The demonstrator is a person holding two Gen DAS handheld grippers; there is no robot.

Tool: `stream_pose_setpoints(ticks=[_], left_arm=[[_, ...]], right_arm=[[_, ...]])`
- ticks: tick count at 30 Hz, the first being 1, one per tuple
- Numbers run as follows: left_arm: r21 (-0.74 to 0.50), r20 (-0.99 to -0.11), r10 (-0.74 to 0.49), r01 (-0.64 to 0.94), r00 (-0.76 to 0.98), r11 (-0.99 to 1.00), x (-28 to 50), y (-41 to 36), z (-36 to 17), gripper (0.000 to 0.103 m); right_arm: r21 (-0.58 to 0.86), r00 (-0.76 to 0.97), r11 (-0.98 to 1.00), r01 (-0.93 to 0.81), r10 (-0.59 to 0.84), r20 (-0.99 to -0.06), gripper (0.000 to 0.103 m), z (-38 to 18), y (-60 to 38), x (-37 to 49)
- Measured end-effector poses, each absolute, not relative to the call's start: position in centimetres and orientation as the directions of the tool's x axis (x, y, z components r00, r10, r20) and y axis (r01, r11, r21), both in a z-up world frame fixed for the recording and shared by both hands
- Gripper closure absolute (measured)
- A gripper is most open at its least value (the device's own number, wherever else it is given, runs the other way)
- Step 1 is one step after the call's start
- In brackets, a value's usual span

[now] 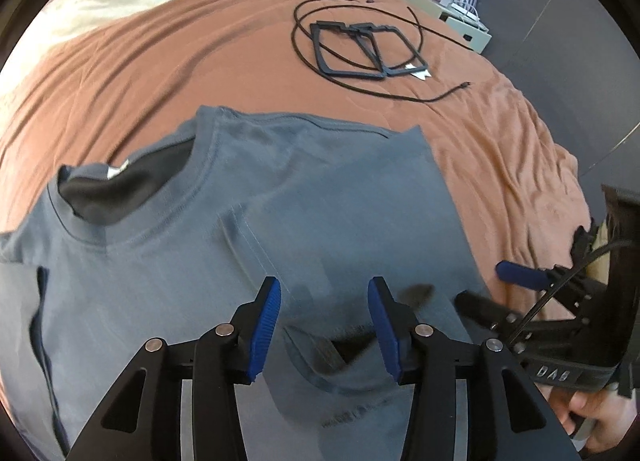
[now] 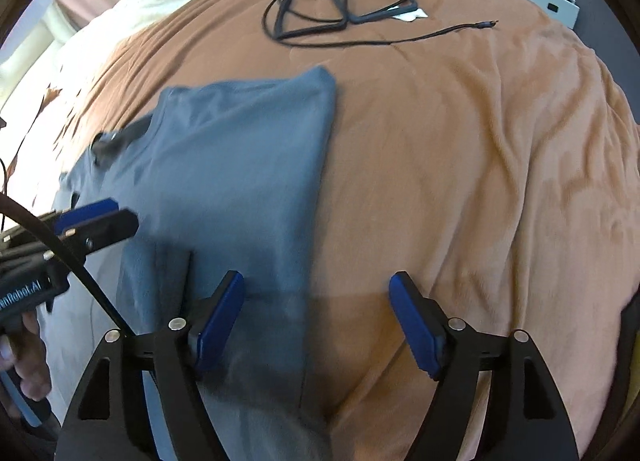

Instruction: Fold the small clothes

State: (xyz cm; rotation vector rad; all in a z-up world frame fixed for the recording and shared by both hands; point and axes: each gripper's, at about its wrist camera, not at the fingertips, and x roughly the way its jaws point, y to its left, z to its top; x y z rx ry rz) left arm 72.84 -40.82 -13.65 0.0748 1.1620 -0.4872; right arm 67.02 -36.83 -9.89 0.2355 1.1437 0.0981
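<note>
The right hand-held gripper (image 2: 316,319) carries the letters "DAB" on its body in the left wrist view; the left hand-held gripper (image 1: 324,331) shows "enRobot.AI", cut off at the frame edge. A grey-blue T-shirt (image 1: 248,229) lies partly folded on the bed's brown blanket (image 2: 460,165). Both sets of jaws stand open and empty: the left above the shirt's near part, the right straddling its right edge. Farther off lie black frames (image 1: 360,49) and a cable (image 2: 440,31).

Left gripper (image 1: 324,293) angled downward, blue pads parted, nothing between them, right gripper (image 2: 316,289) likewise tilted down, jaws spread wider, empty
</note>
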Motion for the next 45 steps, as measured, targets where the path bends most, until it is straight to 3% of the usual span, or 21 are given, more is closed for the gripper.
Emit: stream_pose_setpoints(ticks=[20, 34, 40, 45], left_arm=[[-0.230, -0.884, -0.353, 0.373, 0.306, 0.899, 66.9, -37.9, -11.9, 0.054], [-0.208, -0.917, -0.320, 0.398, 0.238, 0.893, 65.0, -40.3, -16.3, 0.050], [-0.180, -0.933, -0.291, 0.425, 0.213, 0.887, 63.2, -40.5, -16.4, 0.050], [-0.209, -0.925, -0.316, 0.411, 0.211, 0.887, 61.7, -39.2, -14.9, 0.050]], right_arm=[[0.237, 0.392, 0.971, 0.004, 0.217, -0.894, 0.027, -8.3, -34.8, 60.0], [0.222, 0.449, 0.965, 0.137, 0.140, -0.883, 0.027, -8.4, -37.8, 59.3], [0.125, 0.428, 0.968, 0.217, 0.021, -0.904, 0.042, -9.1, -37.9, 58.8], [0.167, 0.439, 0.954, 0.248, 0.042, -0.897, 0.042, -7.4, -38.8, 56.7]])
